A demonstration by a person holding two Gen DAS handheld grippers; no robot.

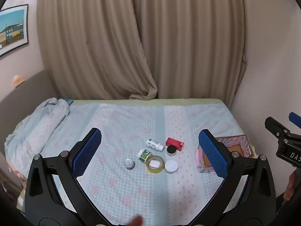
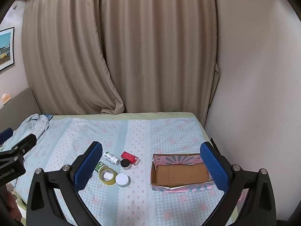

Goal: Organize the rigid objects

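Both tongs, left [image 1: 150, 150] and right [image 2: 150, 164], spread wide, pinching nothing. Small rigid clutter around yellow tape ring [image 2: 107, 177] on the bed, left of open brown cardboard box [image 2: 180, 173]. Nearer the left tongs, probably.

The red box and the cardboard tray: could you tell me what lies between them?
Nothing: between the red box and the cardboard tray only bare bedsheet shows in the right wrist view.
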